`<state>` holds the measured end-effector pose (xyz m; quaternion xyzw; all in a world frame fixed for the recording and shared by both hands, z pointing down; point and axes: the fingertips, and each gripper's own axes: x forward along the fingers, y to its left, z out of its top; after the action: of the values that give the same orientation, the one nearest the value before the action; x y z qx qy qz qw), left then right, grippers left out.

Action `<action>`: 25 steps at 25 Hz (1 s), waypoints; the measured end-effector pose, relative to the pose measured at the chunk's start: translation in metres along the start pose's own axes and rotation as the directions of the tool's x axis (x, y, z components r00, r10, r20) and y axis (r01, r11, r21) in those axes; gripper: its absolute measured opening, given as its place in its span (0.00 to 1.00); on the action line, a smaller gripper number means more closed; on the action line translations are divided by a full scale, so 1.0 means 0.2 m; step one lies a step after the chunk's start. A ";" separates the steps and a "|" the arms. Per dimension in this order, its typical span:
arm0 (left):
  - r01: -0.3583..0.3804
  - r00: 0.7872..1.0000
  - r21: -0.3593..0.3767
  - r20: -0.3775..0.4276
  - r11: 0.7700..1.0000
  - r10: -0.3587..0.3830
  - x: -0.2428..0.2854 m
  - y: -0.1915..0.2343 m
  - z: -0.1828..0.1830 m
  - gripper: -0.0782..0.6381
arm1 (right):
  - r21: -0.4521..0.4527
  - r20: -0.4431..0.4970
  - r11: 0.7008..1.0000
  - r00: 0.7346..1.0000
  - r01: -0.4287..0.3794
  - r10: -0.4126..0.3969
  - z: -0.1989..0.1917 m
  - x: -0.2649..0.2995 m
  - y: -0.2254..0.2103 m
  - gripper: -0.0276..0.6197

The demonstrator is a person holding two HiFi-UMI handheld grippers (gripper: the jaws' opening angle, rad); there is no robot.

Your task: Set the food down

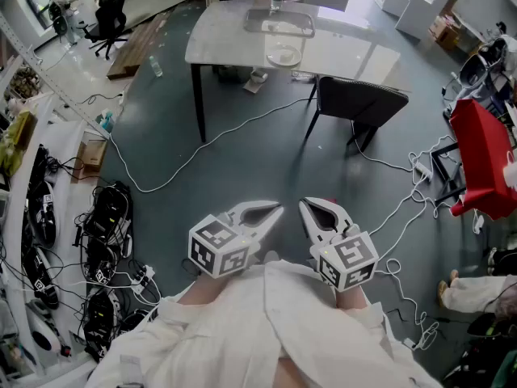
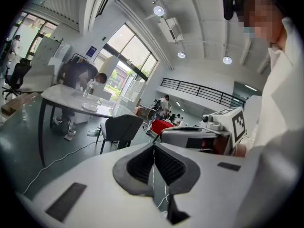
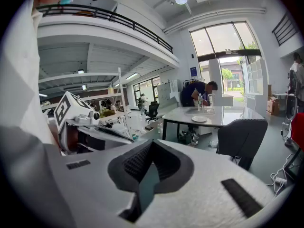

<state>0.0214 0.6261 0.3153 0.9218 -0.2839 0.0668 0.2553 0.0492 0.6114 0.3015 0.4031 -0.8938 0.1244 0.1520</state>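
Two clenched, empty tools: left tool [image 1: 271, 211], right tool [image 1: 307, 207]; one table [image 1: 226, 43], one chair [image 1: 359, 103], one plate [image 1: 283, 55].

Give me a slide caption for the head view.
Left gripper and right gripper, both shut and empty, face a distant white table with a dark chair.
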 end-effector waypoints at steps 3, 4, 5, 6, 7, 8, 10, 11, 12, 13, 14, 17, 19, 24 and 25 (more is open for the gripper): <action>0.005 1.000 0.004 -0.003 1.000 -0.005 0.02 -0.01 0.00 0.13 | -0.004 -0.001 1.000 1.000 -0.002 0.002 0.00 -0.01 -0.01 0.05; 0.007 1.000 0.005 -0.005 1.000 -0.007 0.02 -0.02 0.00 0.13 | -0.004 -0.001 1.000 1.000 -0.002 0.002 0.00 -0.01 -0.01 0.05; 0.009 1.000 0.006 -0.007 1.000 -0.009 0.03 -0.02 -0.01 0.13 | -0.004 -0.002 1.000 1.000 -0.003 0.003 -0.01 -0.01 0.00 0.05; 0.011 1.000 0.006 -0.009 1.000 -0.011 0.03 -0.03 -0.01 0.13 | -0.004 -0.002 1.000 1.000 -0.003 0.003 -0.01 -0.01 0.00 0.05; 0.012 1.000 0.005 -0.011 1.000 -0.012 0.03 -0.03 -0.02 0.13 | -0.003 -0.003 1.000 1.000 -0.004 0.004 -0.02 -0.01 -0.01 0.05; 0.013 1.000 0.003 -0.012 1.000 -0.013 0.04 -0.03 -0.02 0.13 | -0.003 -0.004 1.000 1.000 -0.004 0.004 -0.02 -0.02 -0.01 0.05; 0.011 1.000 -0.001 -0.013 1.000 -0.011 0.04 -0.03 -0.02 0.13 | -0.001 -0.006 1.000 1.000 -0.007 0.007 -0.02 -0.02 -0.01 0.05; 0.009 1.000 -0.004 -0.013 1.000 -0.009 0.03 -0.03 -0.02 0.13 | 0.001 -0.006 1.000 1.000 -0.008 0.008 -0.02 -0.02 -0.01 0.05; 0.007 1.000 -0.006 -0.013 1.000 -0.007 0.03 -0.03 -0.02 0.13 | 0.002 -0.007 1.000 1.000 -0.010 0.010 -0.02 -0.02 -0.01 0.05; 0.005 1.000 -0.009 -0.013 1.000 -0.005 0.03 -0.03 -0.02 0.13 | 0.003 -0.007 1.000 1.000 -0.012 0.012 -0.02 -0.02 -0.01 0.05; 0.003 1.000 -0.012 -0.013 1.000 -0.003 0.03 -0.03 -0.02 0.13 | 0.002 -0.007 1.000 1.000 -0.016 0.016 -0.02 -0.01 -0.01 0.05; 0.000 1.000 -0.017 -0.013 1.000 0.000 0.04 -0.02 -0.02 0.13 | 0.000 -0.004 0.999 0.999 -0.036 0.036 -0.02 -0.01 0.00 0.05; -0.001 1.000 -0.020 -0.014 1.000 0.001 0.04 -0.03 -0.02 0.13 | 0.011 0.009 0.998 0.998 -0.058 0.057 -0.02 0.00 0.01 0.05; 0.000 1.000 -0.054 -0.005 0.999 0.000 0.08 -0.03 -0.04 0.13 | 0.042 0.040 0.995 0.995 -0.093 0.091 -0.02 0.00 0.01 0.05; 0.000 1.000 -0.058 0.001 0.998 0.000 0.09 -0.04 -0.03 0.13 | 0.039 0.046 0.996 0.995 -0.086 0.084 -0.02 -0.01 0.00 0.05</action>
<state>0.0406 0.6258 0.3227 0.9140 -0.2861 0.0578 0.2818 0.0514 0.6130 0.3041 0.3704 -0.9106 0.1402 0.1183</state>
